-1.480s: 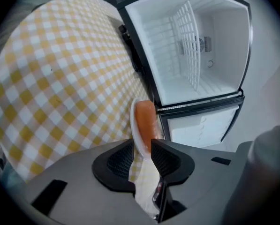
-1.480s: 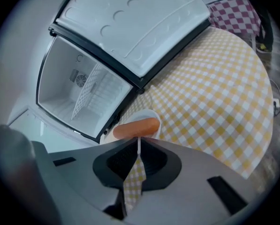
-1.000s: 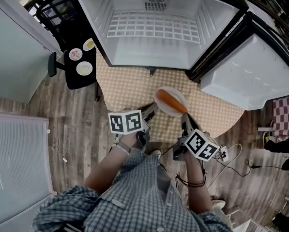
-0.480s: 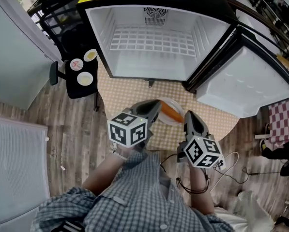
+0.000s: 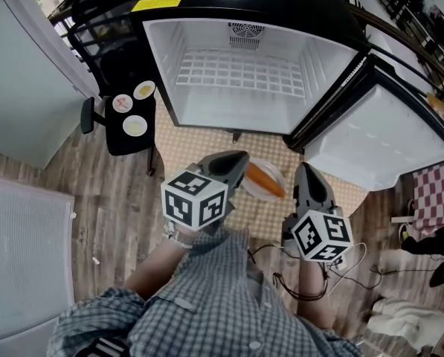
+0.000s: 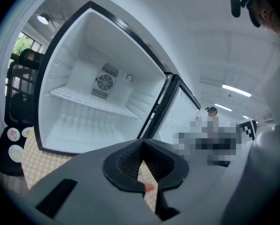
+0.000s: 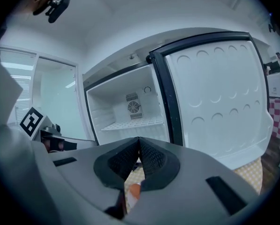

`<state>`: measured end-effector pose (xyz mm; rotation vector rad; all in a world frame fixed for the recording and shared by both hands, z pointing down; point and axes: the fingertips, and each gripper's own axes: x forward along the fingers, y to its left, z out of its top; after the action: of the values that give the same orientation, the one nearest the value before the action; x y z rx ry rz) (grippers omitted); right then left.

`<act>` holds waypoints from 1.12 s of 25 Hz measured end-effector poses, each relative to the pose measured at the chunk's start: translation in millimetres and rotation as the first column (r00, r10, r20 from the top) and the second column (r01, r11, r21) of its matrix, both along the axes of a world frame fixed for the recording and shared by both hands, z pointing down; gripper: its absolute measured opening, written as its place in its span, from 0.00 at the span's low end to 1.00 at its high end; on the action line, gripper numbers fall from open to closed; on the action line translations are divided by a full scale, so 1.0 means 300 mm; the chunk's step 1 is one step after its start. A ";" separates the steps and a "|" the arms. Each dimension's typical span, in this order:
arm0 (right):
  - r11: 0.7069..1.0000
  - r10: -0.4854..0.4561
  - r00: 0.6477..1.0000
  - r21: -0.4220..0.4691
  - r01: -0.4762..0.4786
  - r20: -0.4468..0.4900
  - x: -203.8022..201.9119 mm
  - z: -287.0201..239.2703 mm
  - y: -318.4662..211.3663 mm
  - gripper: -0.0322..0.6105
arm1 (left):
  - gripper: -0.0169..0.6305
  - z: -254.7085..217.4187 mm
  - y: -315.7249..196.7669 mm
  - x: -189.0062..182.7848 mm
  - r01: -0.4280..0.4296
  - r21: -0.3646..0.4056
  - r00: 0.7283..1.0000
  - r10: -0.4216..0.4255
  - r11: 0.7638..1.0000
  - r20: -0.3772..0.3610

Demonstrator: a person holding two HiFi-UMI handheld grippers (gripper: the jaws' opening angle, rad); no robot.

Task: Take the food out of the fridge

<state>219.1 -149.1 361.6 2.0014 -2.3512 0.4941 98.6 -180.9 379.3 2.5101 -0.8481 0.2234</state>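
A white plate point(image 5: 275, 172) carrying a long orange piece of food point(image 5: 266, 178) hangs over the checkered mat, in front of the open fridge point(image 5: 207, 103). My left gripper point(image 5: 242, 159) is shut on the plate's left rim. At the plate's right side my right gripper point(image 5: 302, 171) is shut on its rim. In the left gripper view the left gripper point(image 6: 141, 145) has its jaws closed, with a sliver of plate point(image 6: 140, 175) and the orange food point(image 6: 149, 186) showing below. The right gripper point(image 7: 139, 142) in its own view shows the same orange food point(image 7: 134, 190) under its closed jaws.
The fridge interior holds only a white wire shelf point(image 5: 240, 71), and its door point(image 5: 370, 143) stands open to the right. A black chair point(image 5: 125, 136) at the left bears three small dishes. A checkered mat point(image 5: 199, 136) covers the wooden floor, with cables point(image 5: 355, 262) at the right.
Both grippers have risen toward the head camera with the plate between them, and both have rolled. The plate now sits higher off the mat.
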 end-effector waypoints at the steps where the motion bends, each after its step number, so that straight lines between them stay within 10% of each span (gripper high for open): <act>1: 1.000 0.000 1.000 0.007 0.000 -0.012 -0.001 -0.007 -0.004 0.06 | 0.03 -0.009 -0.004 -0.004 0.002 0.014 1.000 -0.002 1.000 0.009; 28: 0.999 -0.012 0.994 0.049 0.017 -0.105 -0.029 -0.047 -0.004 0.06 | 0.03 -0.060 0.004 -0.003 -0.018 0.054 1.000 0.018 0.998 0.002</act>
<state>210.4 -150.2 347.4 1.9769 -2.3367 0.3245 97.8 -179.5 361.3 2.5690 -0.8425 0.2112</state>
